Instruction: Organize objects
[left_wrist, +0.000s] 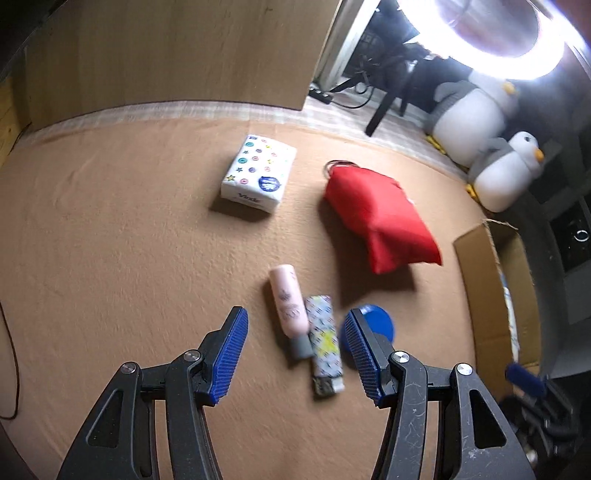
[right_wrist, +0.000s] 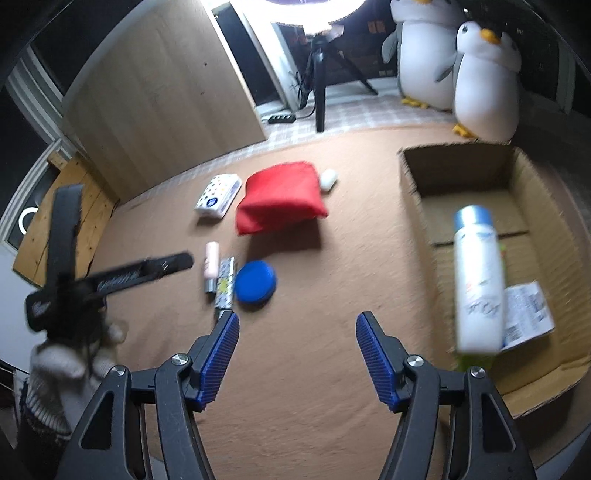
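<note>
My left gripper (left_wrist: 295, 354) is open and empty, low over the tan cloth, with a pink tube (left_wrist: 288, 304) and a patterned stick pack (left_wrist: 325, 343) lying between its fingers. A blue round lid (left_wrist: 380, 321) sits by its right finger. A red pouch (left_wrist: 380, 214) and a white tissue pack (left_wrist: 258, 177) lie further off. My right gripper (right_wrist: 297, 356) is open and empty over bare cloth. A white bottle (right_wrist: 478, 280) lies in the cardboard box (right_wrist: 417, 177) to its right. The same tube (right_wrist: 211, 260), lid (right_wrist: 255, 281), pouch (right_wrist: 282, 197) and tissue pack (right_wrist: 218, 195) show ahead left.
Two plush penguins (right_wrist: 454, 62) stand behind the box. A wooden board (right_wrist: 162, 99) leans at the back left, beside a tripod (right_wrist: 320, 74). A small white object (right_wrist: 328, 180) lies by the pouch. The left gripper appears as a black bar (right_wrist: 110, 282) in the right wrist view.
</note>
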